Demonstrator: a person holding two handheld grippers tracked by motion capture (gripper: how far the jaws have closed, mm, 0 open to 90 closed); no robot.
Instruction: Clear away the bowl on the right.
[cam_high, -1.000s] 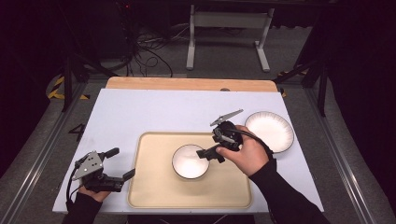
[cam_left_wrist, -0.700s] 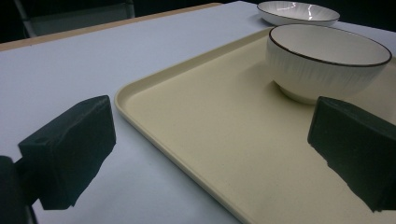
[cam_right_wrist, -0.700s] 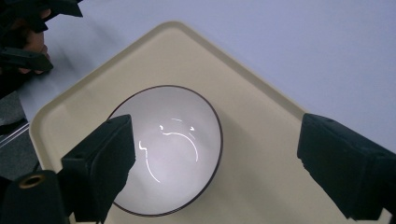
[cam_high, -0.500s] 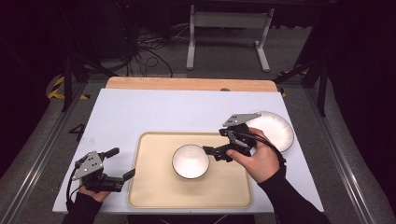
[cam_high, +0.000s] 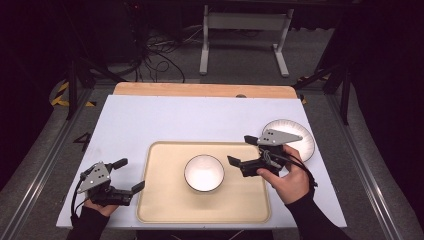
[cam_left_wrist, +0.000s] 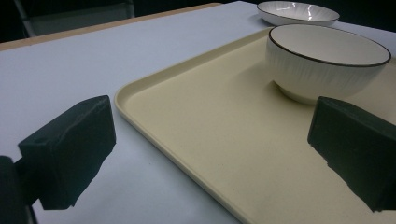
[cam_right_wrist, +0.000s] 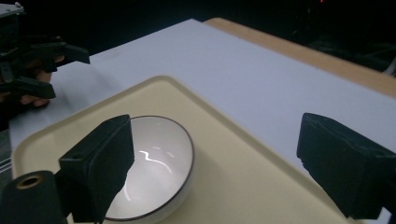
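Note:
A white bowl (cam_high: 204, 173) with a dark rim stands upright in the middle of a beige tray (cam_high: 165, 202). My right gripper (cam_high: 242, 150) hovers open just right of the bowl, over the tray's right part, holding nothing. In the right gripper view the bowl (cam_right_wrist: 154, 168) sits low between the spread jaws of that gripper (cam_right_wrist: 224, 163), nearer the left one. My left gripper (cam_high: 129, 174) rests open at the tray's left edge. Its own view has the tray (cam_left_wrist: 224, 140) running between the jaws of the left gripper (cam_left_wrist: 212, 149), with the bowl (cam_left_wrist: 327, 60) farther off.
A white ribbed plate (cam_high: 301, 136) lies on the white table (cam_high: 175, 120) just behind the right hand, off the tray. A wooden strip (cam_high: 200, 90) runs along the table's far edge. Cables and a metal stand are on the floor beyond.
My right gripper has drawn back to the right from the bowl's right rim and now stands apart from it. The bowl, tray and left gripper have stayed put.

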